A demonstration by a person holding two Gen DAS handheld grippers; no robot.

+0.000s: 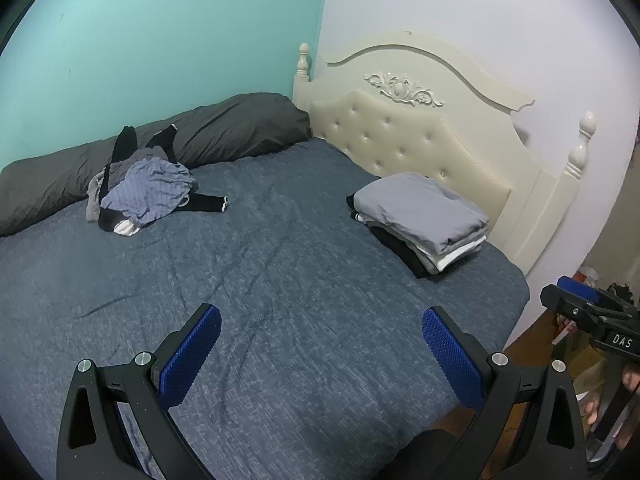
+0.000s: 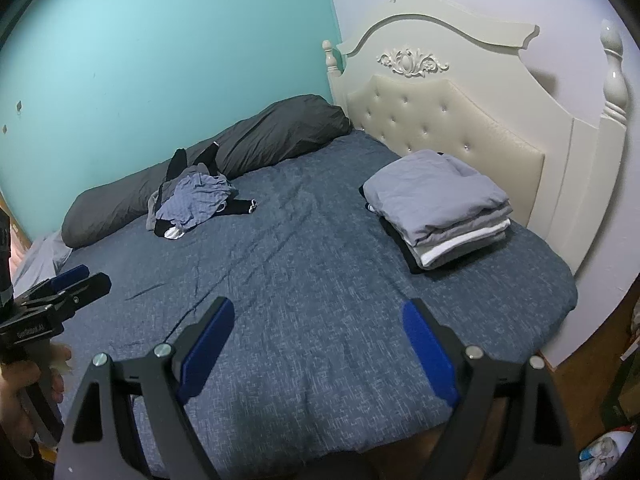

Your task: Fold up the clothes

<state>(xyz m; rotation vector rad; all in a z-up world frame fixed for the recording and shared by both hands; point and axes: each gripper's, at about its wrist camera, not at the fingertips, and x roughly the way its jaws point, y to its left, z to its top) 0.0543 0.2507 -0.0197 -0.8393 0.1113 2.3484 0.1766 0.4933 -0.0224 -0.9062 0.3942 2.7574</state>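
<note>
Both grippers hang over the near edge of the bed (image 1: 280,280) and neither one has anything in it. The left gripper (image 1: 320,344) has its blue pads (image 1: 192,356) spread wide apart, nothing but blue bedspread between them. Same deal with the right gripper (image 2: 318,338): jaws wide, pads (image 2: 428,348) empty. From the left wrist camera you can also spot the right one off past the right edge of the bed, over the wooden floor (image 1: 532,336), with a hand (image 1: 628,392) around its grip.

The clothes are in two spots. A loose pile of unfolded clothes (image 1: 148,188) sits near the far left edge of the bed, touching the long dark grey pillow (image 1: 224,132) that runs along the teal wall (image 1: 140,40). It's a crumpled blue striped piece on top with black and white bits sticking out, one black leg or sleeve trailing toward the middle of the bed. The folded stack (image 1: 420,216) is at the far right corner, just beside the cream tufted headboard (image 1: 400,136): a grey piece on top, then grey, white and black layers under it. The two piles are well apart, and the middle of the bed between them is just wrinkled bedspread.
</note>
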